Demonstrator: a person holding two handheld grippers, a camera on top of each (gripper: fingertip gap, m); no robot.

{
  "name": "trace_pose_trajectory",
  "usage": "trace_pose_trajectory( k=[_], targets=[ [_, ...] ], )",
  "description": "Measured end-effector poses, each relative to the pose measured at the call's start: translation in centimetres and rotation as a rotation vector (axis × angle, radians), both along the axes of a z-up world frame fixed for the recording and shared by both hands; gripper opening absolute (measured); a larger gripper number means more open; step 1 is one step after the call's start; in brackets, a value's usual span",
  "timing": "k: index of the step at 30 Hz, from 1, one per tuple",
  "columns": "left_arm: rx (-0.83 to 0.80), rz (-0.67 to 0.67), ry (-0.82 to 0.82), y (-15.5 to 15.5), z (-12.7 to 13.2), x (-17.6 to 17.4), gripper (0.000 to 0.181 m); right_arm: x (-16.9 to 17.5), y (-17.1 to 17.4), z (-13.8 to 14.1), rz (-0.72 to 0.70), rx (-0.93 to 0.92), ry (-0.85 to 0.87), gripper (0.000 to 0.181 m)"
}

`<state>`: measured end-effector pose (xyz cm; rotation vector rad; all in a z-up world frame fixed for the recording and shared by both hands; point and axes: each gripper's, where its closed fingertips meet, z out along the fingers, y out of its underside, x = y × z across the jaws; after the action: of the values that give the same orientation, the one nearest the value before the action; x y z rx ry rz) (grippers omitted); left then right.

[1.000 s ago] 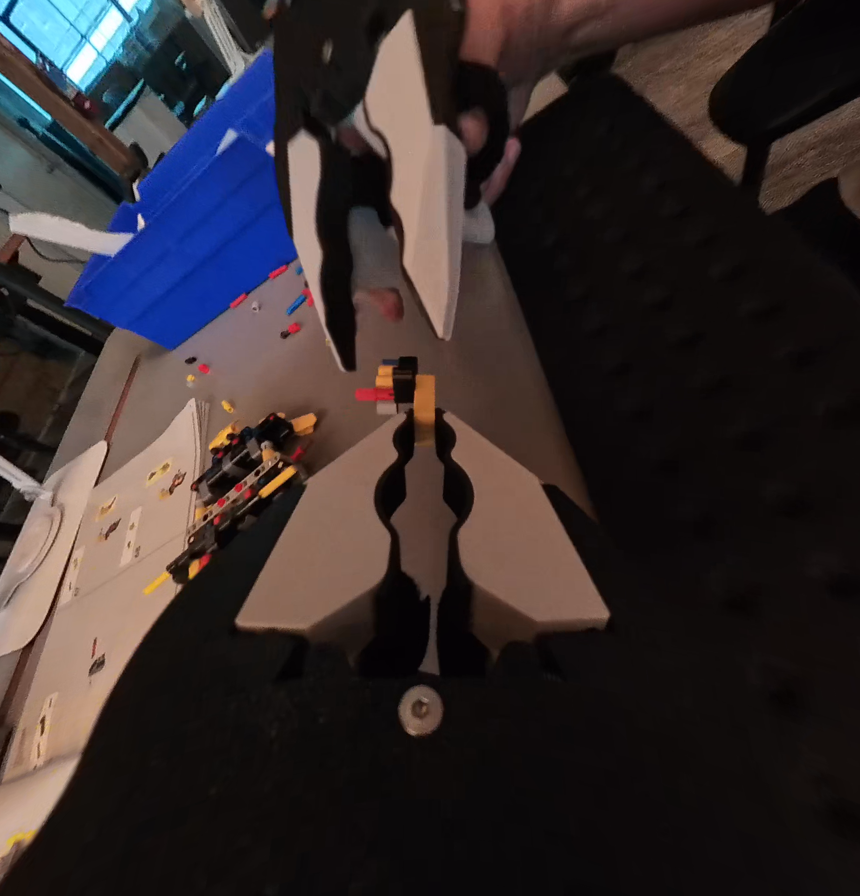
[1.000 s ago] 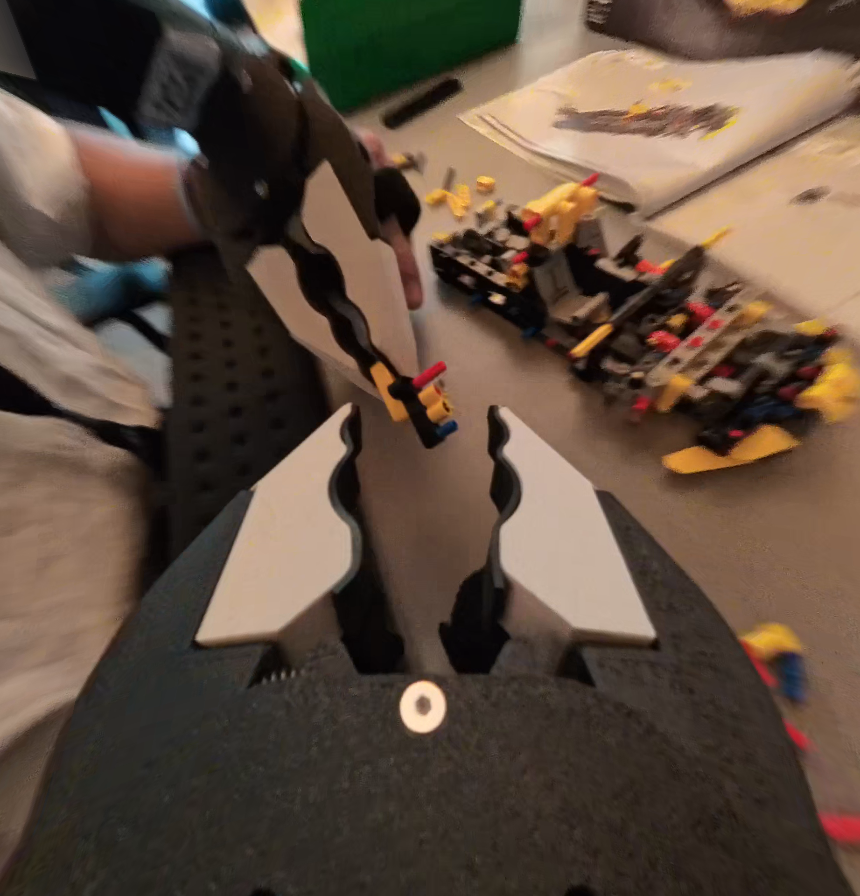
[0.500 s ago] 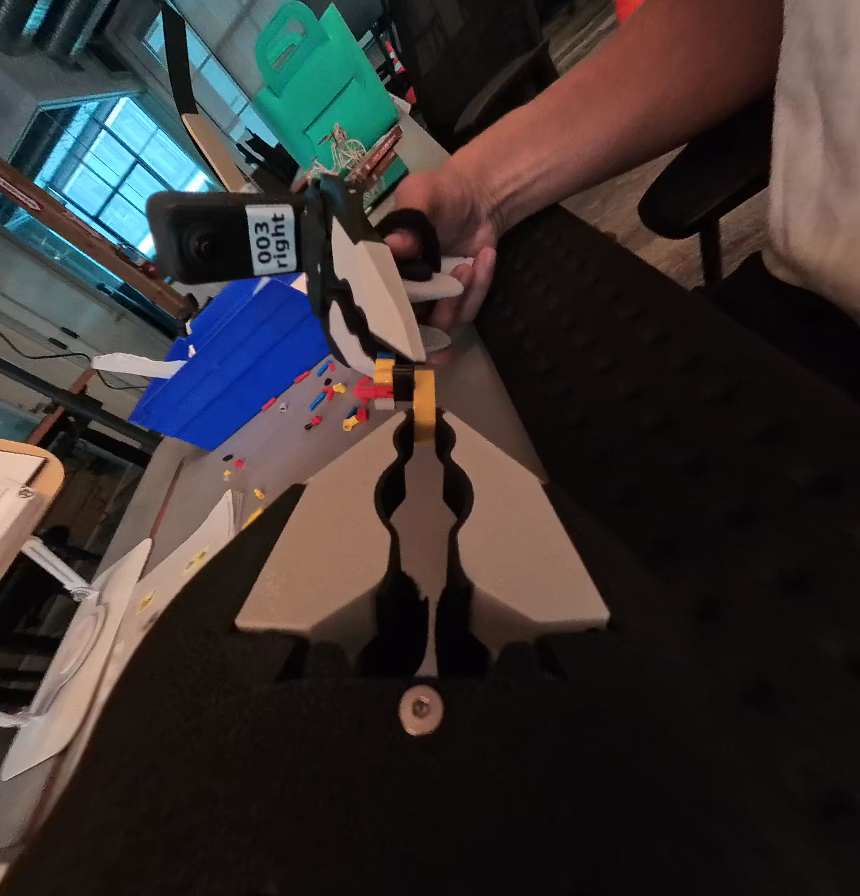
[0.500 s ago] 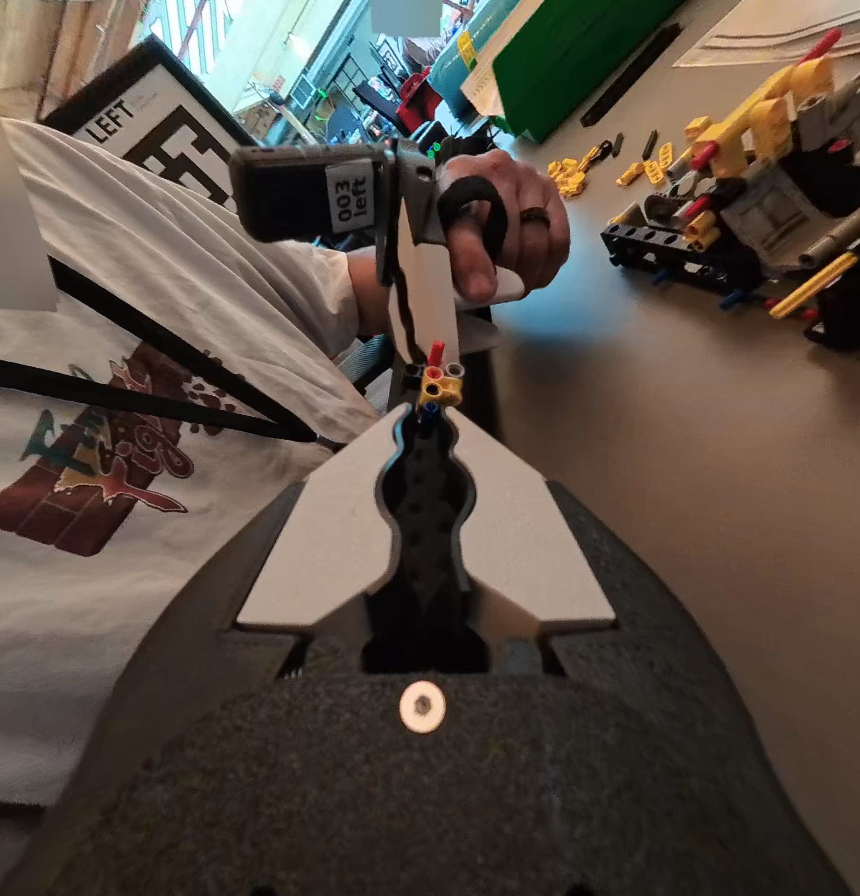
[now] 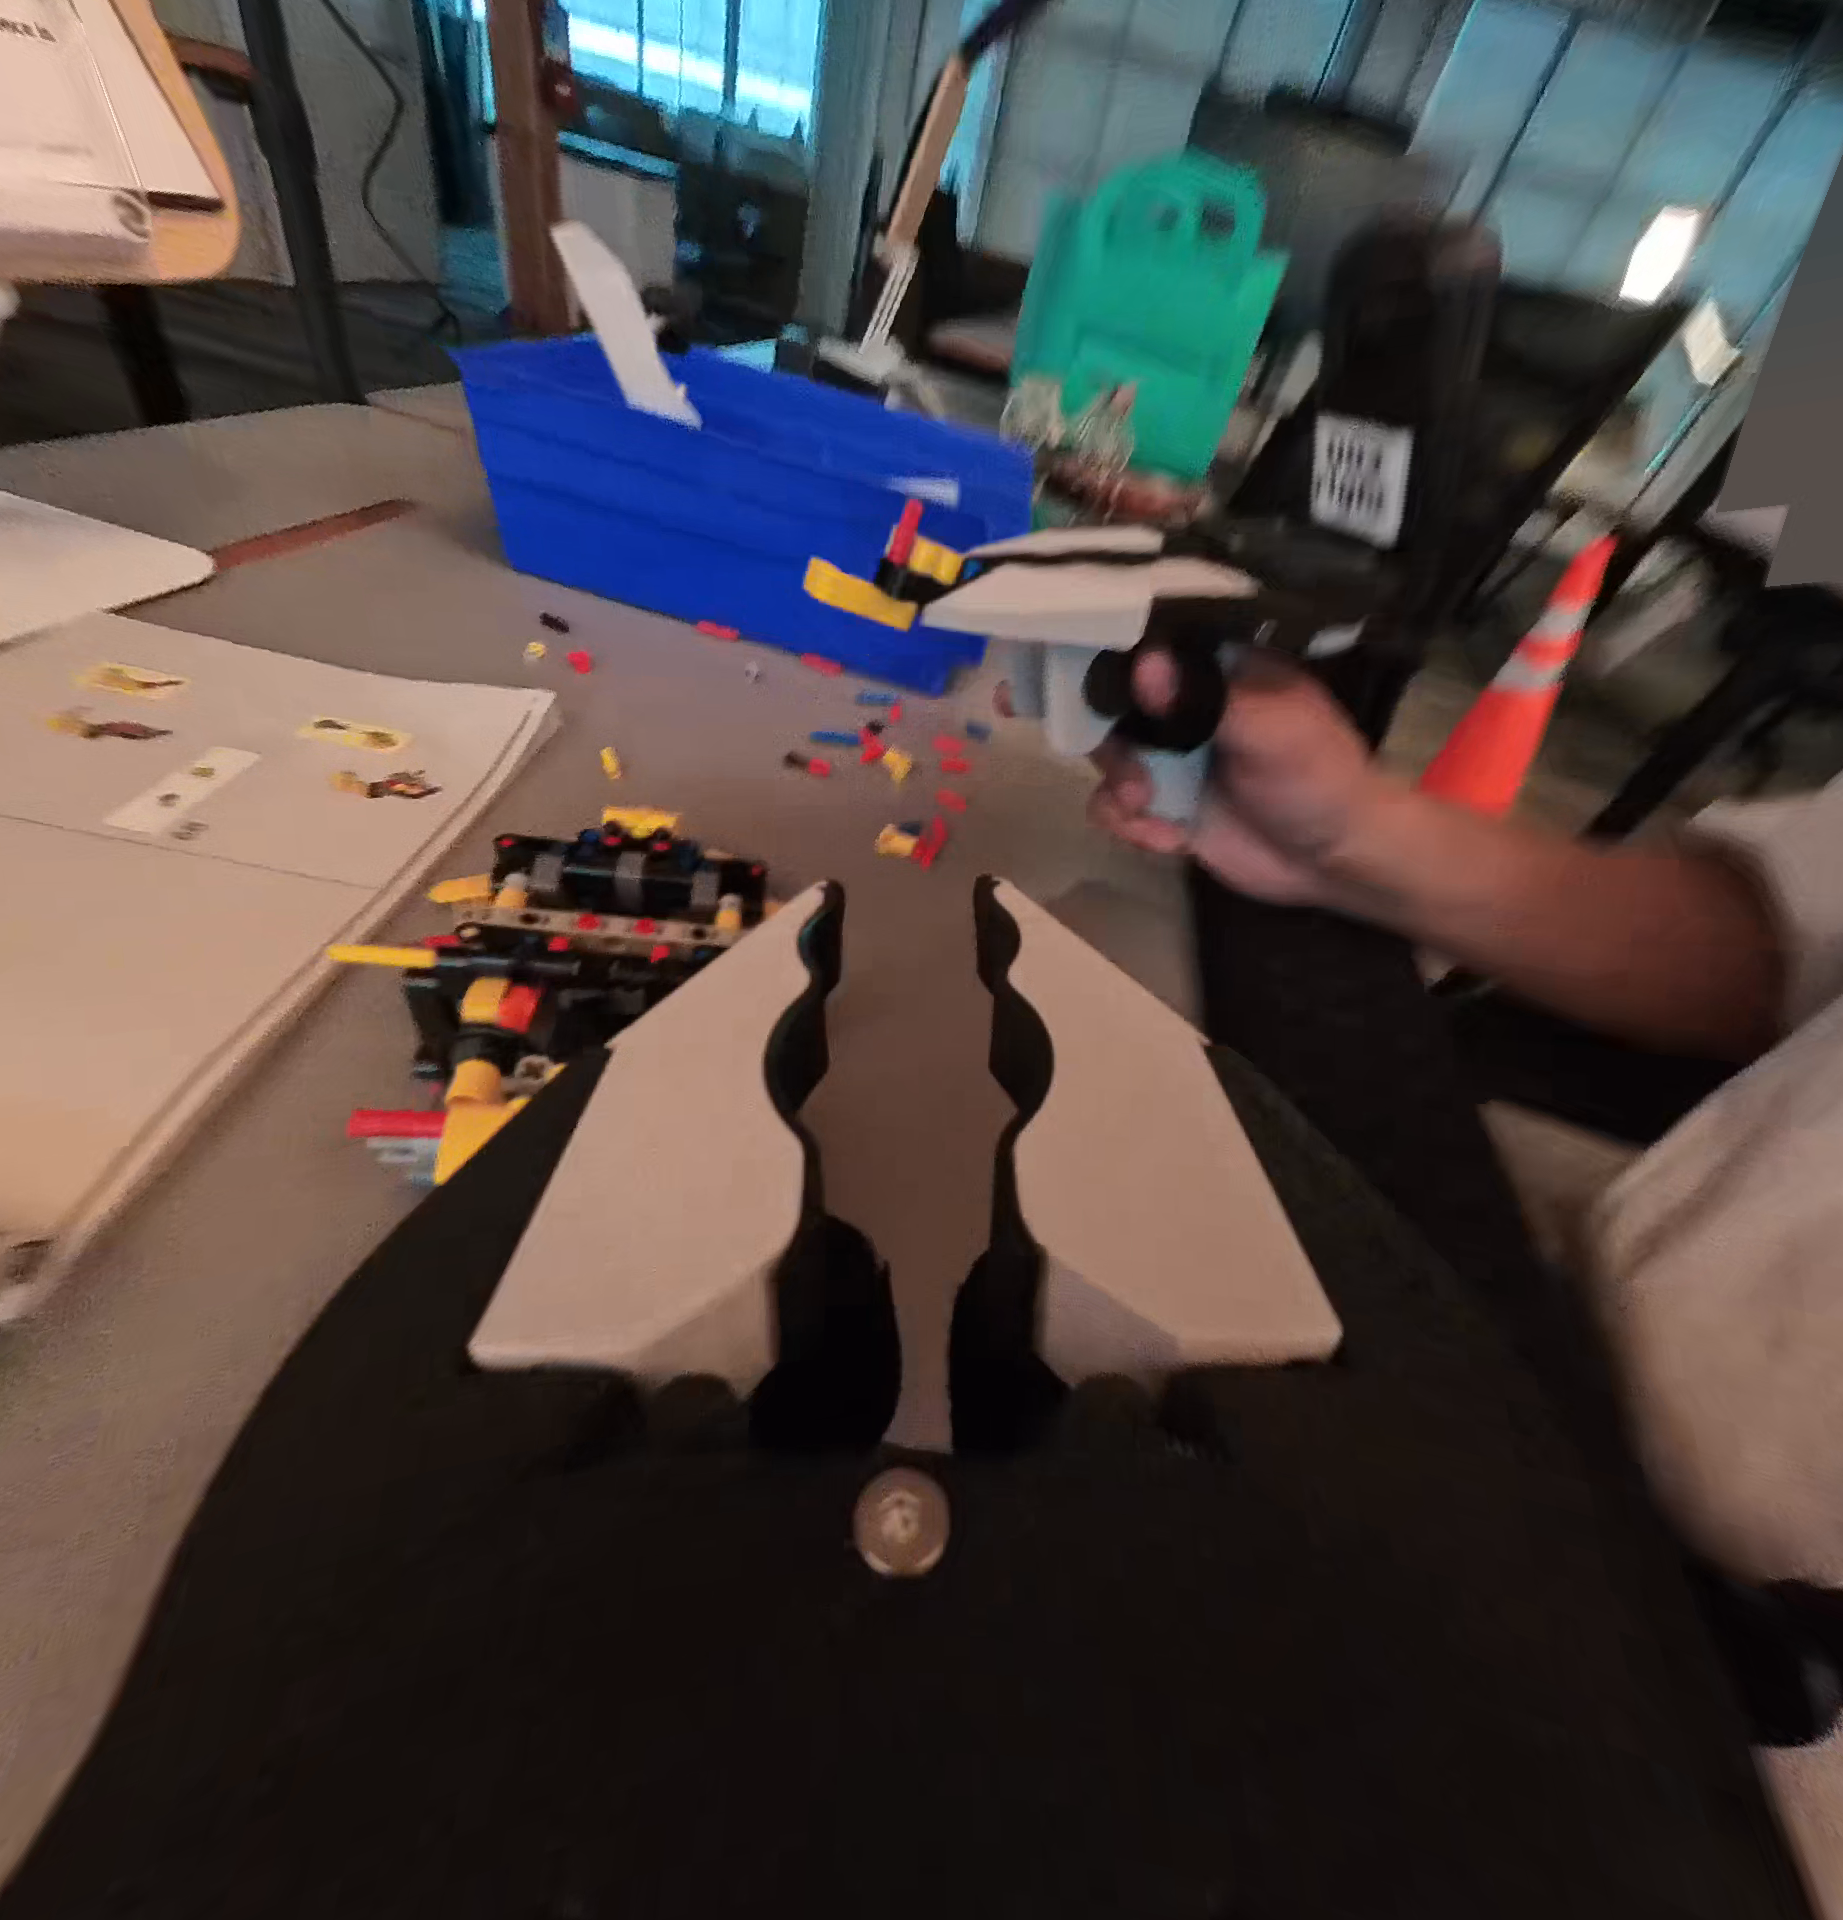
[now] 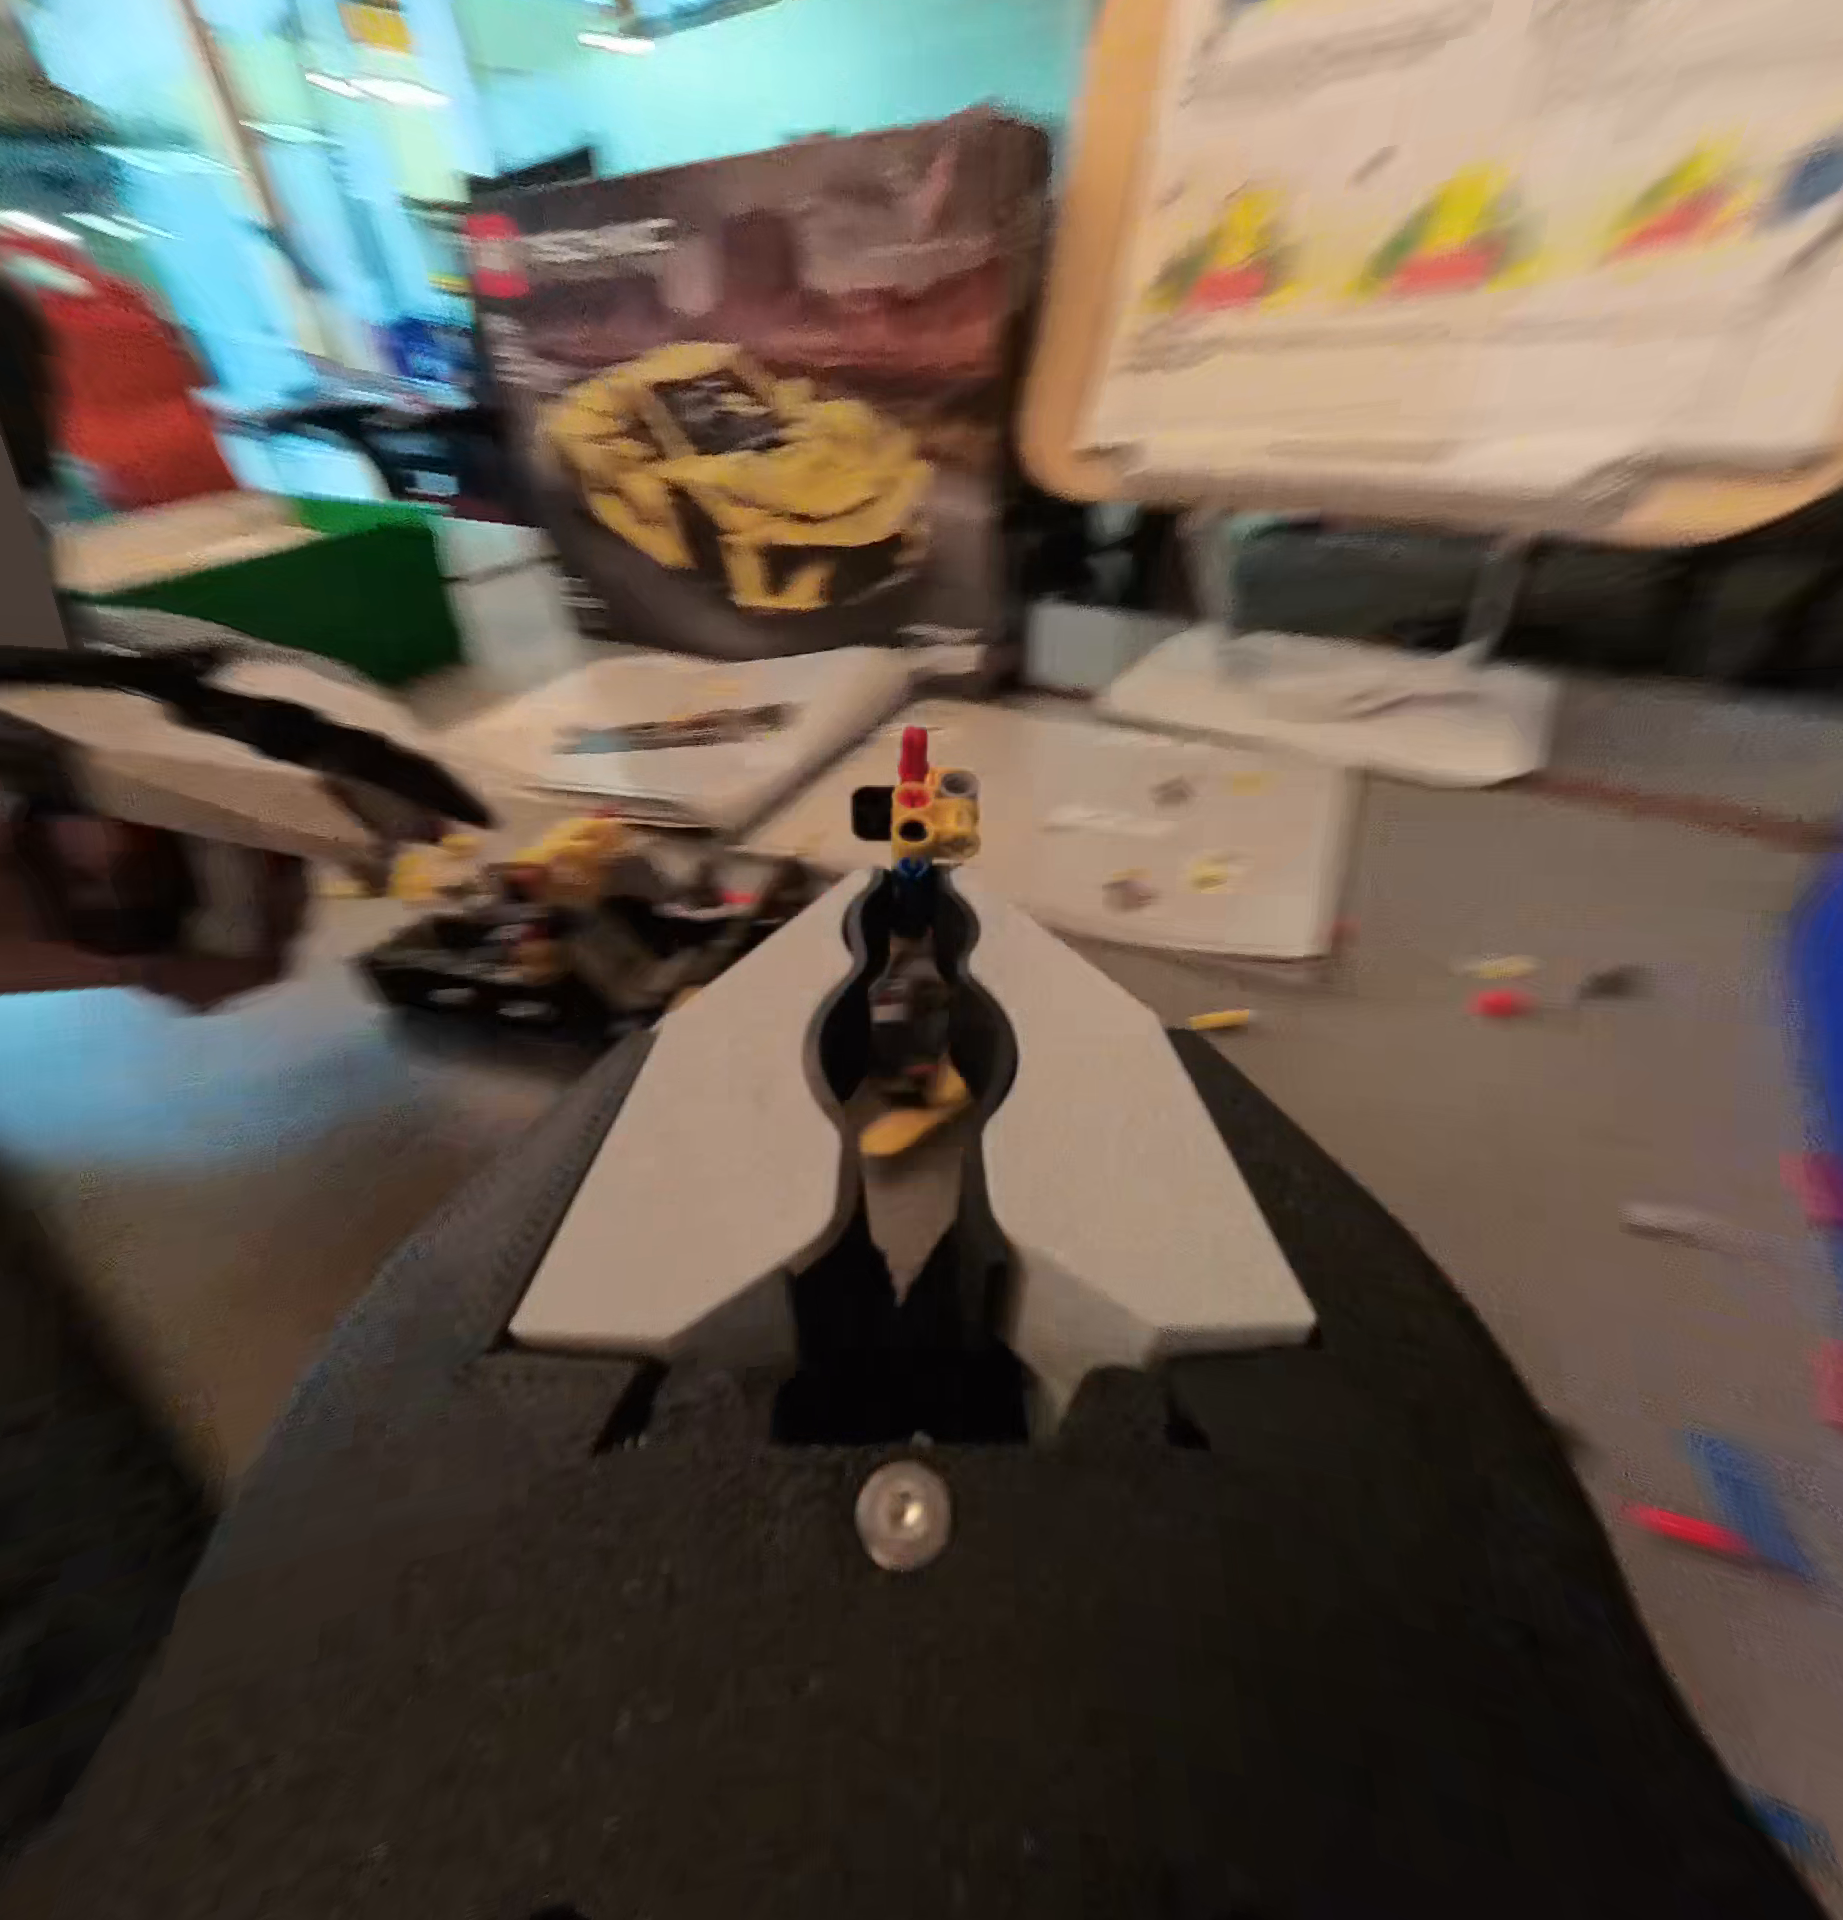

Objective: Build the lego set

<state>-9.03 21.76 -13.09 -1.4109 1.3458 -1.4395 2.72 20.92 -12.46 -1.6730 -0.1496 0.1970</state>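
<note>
Writing: printed set box [image 6: 751, 416] standing at the back of the table [image 5: 1000, 748], yellow vehicle pictured on its front, lettering too blurred to make out. A sticker is showing on the far gripper's camera housing. Open instruction booklet [image 5: 221, 790] lying at left, small printed figures on its pages.

Containers: blue bin [image 5: 730, 509] sitting on the table behind a scatter of loose pieces [image 5: 896, 748] in red, blue and yellow; a white strip is sticking up out of it, the rest of its contents hidden. Green bag [image 5: 1145, 312] standing farther back.

Grippers: left gripper [image 5: 906, 904] hovering with its fingers parted, nothing between them, just beside the partly built black-and-yellow model [image 5: 574, 935] resting on the table. Right gripper [image 6: 912, 883] is clamping down on a small sub-assembly [image 6: 927, 805], yellow and black with a red pin on top, which is jutting past the fingertips in the air, in front of the bin.
</note>
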Motion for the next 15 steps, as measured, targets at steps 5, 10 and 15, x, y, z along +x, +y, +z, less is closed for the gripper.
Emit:
trace_pose_trajectory(
  k=[5, 10, 15],
  targets=[
    [-0.064, -0.006, -0.037, 0.0, 0.6, -0.1, 0.025, 2.4, -0.5, 1.0, -0.173, 0.101, -0.185, 0.006],
    [-0.066, 0.022, -0.075, 0.1, 1.1, 0.0, 0.025, 2.7, -0.2, 0.5, -0.173, 0.104, -0.206, 0.006],
    [-0.09, 0.015, -0.068, 0.3, 0.8, 0.0, 0.025, 2.2, 0.1, 0.2, -0.14, 0.109, -0.234, 0.006]
  ],
)
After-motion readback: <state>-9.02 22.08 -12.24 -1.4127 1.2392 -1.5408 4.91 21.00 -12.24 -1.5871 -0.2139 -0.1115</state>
